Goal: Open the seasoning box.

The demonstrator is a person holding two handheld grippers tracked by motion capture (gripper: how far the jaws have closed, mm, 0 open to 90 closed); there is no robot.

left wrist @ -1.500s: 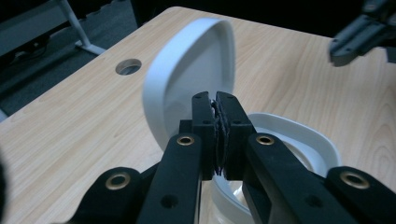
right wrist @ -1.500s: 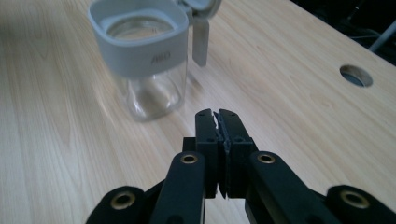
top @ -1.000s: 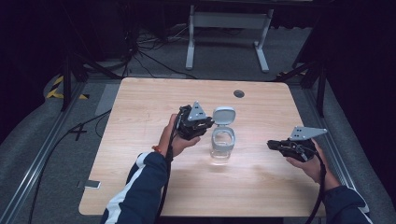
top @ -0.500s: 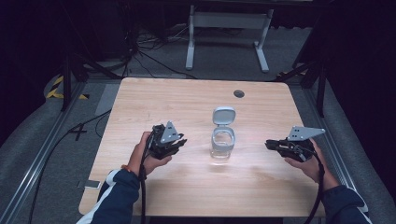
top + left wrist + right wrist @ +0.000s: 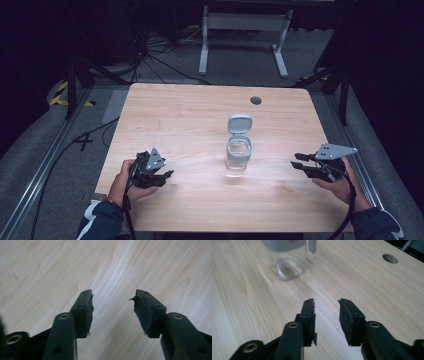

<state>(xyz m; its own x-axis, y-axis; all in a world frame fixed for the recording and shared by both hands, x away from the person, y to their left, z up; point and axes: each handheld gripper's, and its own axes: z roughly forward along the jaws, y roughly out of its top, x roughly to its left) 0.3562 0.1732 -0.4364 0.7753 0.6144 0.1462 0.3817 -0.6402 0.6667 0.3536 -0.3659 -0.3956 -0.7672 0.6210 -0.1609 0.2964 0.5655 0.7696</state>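
With both the left gripper [image 5: 113, 307] and right gripper [image 5: 326, 315] holding jaws apart and empty, the open-lidded clear jar [image 5: 238, 150] is standing between them, risking tipping under a one-sided push.

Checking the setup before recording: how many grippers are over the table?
2: left gripper near the table's front-left, right gripper at the front-right, both open and empty.

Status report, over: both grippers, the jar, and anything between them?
Left gripper open, empty, near table's front left. Right gripper open, empty, at right. Clear jar upright at centre, grey lid flipped open. Nothing between.
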